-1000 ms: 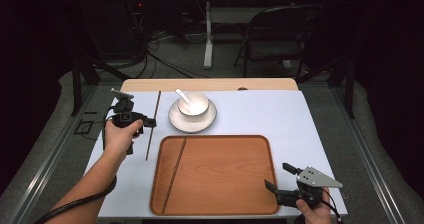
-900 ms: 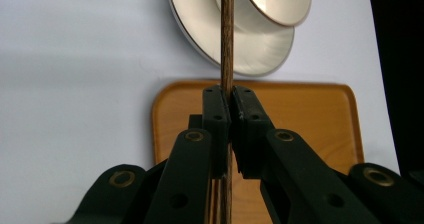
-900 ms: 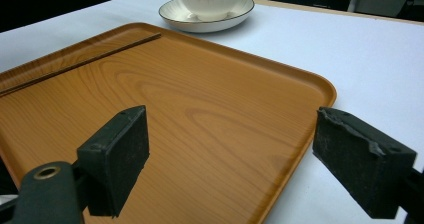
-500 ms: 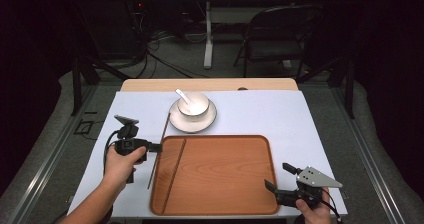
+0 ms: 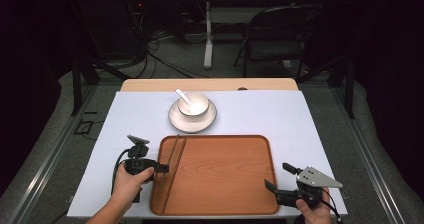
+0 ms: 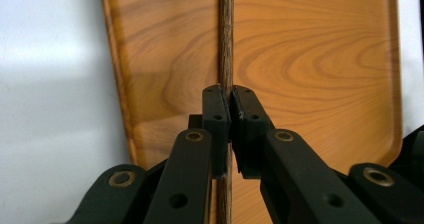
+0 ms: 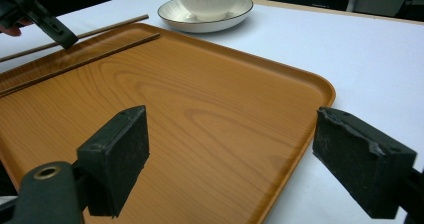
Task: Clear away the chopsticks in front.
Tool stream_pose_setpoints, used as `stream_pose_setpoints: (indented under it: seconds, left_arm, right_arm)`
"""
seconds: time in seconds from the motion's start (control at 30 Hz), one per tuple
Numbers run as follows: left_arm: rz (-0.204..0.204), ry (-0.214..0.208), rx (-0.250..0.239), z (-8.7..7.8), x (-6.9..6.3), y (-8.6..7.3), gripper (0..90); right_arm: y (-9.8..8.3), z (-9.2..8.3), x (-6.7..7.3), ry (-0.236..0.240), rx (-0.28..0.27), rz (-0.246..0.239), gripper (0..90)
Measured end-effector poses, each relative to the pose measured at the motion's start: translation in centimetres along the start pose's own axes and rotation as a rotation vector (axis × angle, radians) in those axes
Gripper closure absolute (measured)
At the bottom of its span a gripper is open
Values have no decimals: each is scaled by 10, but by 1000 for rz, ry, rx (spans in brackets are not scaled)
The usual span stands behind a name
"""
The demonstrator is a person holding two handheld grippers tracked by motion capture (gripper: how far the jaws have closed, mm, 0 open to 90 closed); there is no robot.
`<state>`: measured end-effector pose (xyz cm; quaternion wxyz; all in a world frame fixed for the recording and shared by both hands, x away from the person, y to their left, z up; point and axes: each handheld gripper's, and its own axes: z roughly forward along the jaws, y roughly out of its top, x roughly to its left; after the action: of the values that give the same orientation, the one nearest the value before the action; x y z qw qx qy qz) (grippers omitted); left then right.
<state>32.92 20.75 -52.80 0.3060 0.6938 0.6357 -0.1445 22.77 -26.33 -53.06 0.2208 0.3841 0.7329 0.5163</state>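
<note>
Wooden chopstick (image 6: 226,44), clamped in left tool (image 5: 162,168), has come from counter's left side down over tray (image 5: 225,184) left edge; right tool (image 5: 280,179) unmoved, gaping empty at lower right.

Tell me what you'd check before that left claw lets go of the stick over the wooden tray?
1. Left claw gripping the thin dark wooden chopstick: ok, jaws shut on it.
2. Held chopstick over the rectangular orange-brown wooden tray: ok, near its left rim.
3. Held chopstick touching the tray floor: cannot tell.
4. Second dark chopstick already lying in the tray, roughly parallel: ok.
5. Right claw out of the way: ok, open at the tray's right corner.
6. White ceramic bowl with spoon on its saucer away from the drop: ok, beyond the tray.
</note>
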Motion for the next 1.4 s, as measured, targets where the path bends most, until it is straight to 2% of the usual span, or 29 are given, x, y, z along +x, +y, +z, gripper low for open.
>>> stream_pose_setpoints:
  seconds: [0.23, 0.63, 0.77, 1.07, 1.23, 1.4]
  left_arm:
    - [-6, 12, 30, 7, 4, 0, 855]
    - [-15, 38, 27, 12, 6, 4, 845]
    - [-15, 39, 25, 12, 6, 4, 817]
    - [-11, 48, 17, 10, 7, 3, 828]
    - [35, 50, -29, 2, 6, 0, 757]
    - [49, 48, -96, -7, 6, -3, 653]
  right_arm:
    - [0, 0, 0, 0, -1, 1, 146]
    - [0, 0, 0, 1, -2, 0, 146]
    - [0, 0, 0, 1, -3, -1, 146]
    - [0, 0, 0, 1, -3, -1, 146]
    - [0, -1, 0, 1, -3, 0, 146]
    - [0, 0, 0, 1, -3, 0, 146]
